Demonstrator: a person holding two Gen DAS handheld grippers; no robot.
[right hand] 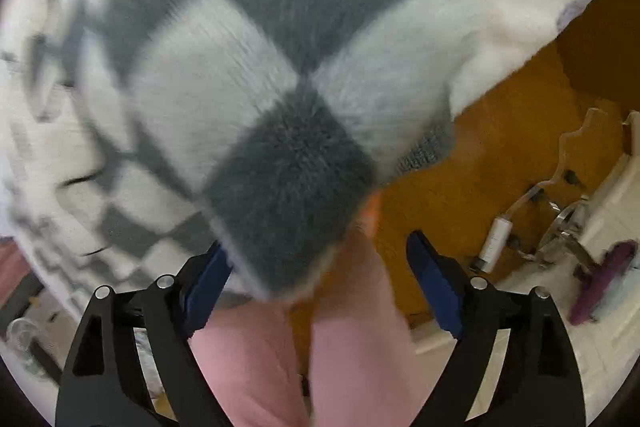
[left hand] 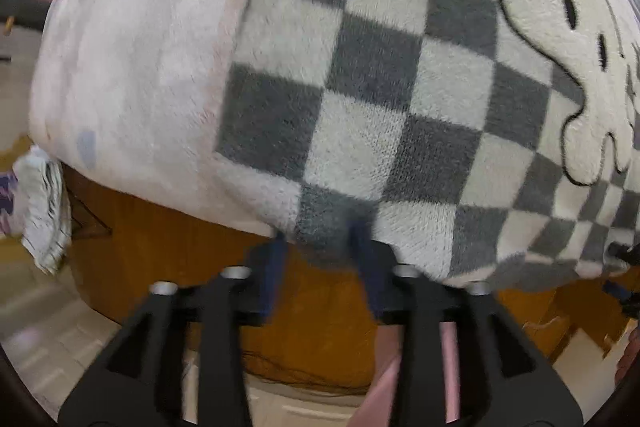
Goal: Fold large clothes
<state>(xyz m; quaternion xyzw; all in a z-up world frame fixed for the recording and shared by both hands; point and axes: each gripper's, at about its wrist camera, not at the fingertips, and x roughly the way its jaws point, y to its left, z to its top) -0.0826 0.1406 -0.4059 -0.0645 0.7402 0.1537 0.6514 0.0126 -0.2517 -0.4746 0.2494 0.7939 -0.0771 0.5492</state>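
The checkered fleece blanket (left hand: 360, 87) overhangs the brown desk (left hand: 192, 247). Left hand-held gripper (left hand: 320, 247) straddles its corner, grip uncertain; right hand-held gripper (right hand: 320, 267) stands released beneath another corner, positioned for folding.

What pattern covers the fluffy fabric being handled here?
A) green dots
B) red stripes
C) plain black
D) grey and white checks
D: the fluffy fleece fabric shows grey and white squares in both wrist views, with a cream cartoon figure outlined in black near one edge.
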